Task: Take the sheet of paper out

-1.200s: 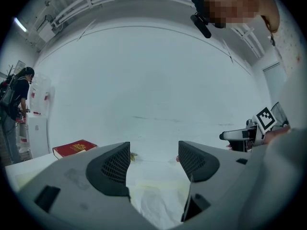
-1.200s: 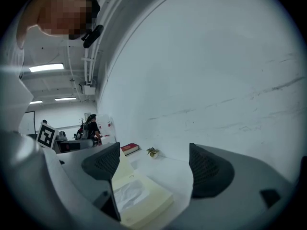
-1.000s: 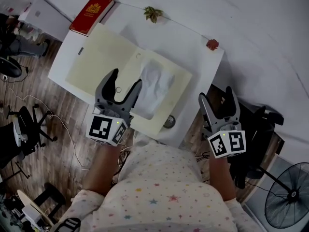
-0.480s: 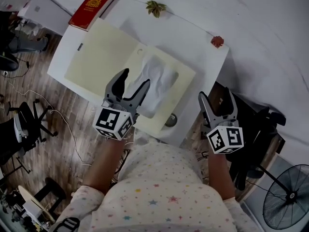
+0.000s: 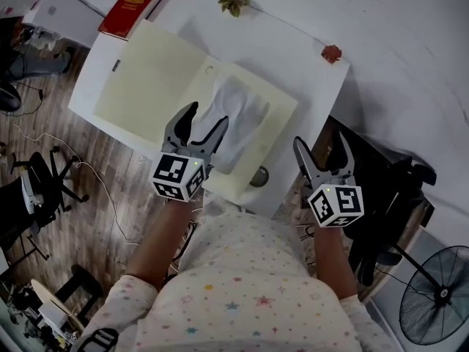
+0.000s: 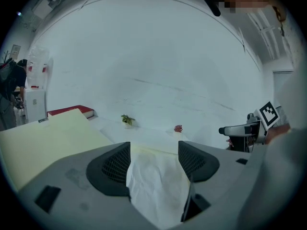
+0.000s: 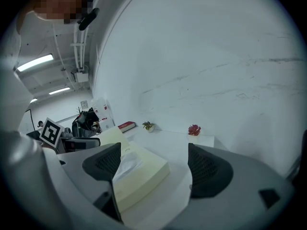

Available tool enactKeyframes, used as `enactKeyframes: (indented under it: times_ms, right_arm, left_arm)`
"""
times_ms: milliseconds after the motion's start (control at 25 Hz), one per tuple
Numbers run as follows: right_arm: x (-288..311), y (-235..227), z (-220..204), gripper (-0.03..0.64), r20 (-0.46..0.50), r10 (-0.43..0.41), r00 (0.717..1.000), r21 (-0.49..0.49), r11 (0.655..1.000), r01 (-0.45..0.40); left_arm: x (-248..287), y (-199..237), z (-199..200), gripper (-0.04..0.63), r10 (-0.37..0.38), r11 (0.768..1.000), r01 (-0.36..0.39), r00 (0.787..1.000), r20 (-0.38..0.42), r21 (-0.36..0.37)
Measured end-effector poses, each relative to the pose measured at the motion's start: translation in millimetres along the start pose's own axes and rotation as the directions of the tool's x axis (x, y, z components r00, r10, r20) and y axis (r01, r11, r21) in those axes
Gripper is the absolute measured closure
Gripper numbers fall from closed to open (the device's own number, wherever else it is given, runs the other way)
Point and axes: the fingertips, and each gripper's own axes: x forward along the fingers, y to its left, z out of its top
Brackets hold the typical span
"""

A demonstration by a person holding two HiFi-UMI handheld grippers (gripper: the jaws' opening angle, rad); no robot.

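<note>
Left gripper view: paper [image 6: 156, 186] framed between the spread left claw [image 6: 153, 153]. Head view: right claw [image 5: 321, 142] spread, lower right, off the desk [image 5: 293, 57].

Open from above to the sheet of paper [image 5: 234, 119] in the box [image 5: 278, 112], between the spread fingers [image 5: 183, 127] of the left gripper [image 5: 207, 116]. Blocked leftward by the open lid [image 5: 146, 72]. Bare worktop [image 5: 293, 50] beyond and to the right. Along the far edge only: red book [image 5: 135, 6], plant [image 5: 233, 1], red flower [image 5: 331, 52]. Beside the box's near corner, a small round thing [image 5: 258, 176].
</note>
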Motion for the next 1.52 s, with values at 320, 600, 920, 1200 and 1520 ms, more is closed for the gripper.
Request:
enactKeyframes:
  times_ms: [320,600,920,1200,1520]
  right_arm:
    - [4,1,-12,0.195,-0.025,0.007,1.000,0.002,1.000,-0.007]
    - [7,4,-22,0.194,-0.048,0.010,0.999,0.009,1.000,-0.010]
    - [7,5,-28,0.194,-0.059,0.012,0.998,0.014,1.000,-0.012]
    - [5,1,-27,0.195,-0.059,0.002,0.998,0.025,1.000,-0.001]
    - [7,-2,-28,0.195,-0.060,-0.004,0.998,0.036,0.999,0.006]
  left_arm:
    - [18,-5,-35,0.307,-0.031,1.000,0.031,0.995,-0.091,-0.008]
    - [30,8,-61,0.307,-0.016,1.000,0.018,0.985,-0.170,0.014]
    - [48,-2,-71,0.307,-0.043,0.993,0.067,0.970,-0.240,0.094]
    - [66,-12,-86,0.307,-0.074,0.993,0.098,0.954,-0.290,0.066]
    - [82,-9,-109,0.307,-0.052,0.995,0.082,0.920,-0.389,0.062]
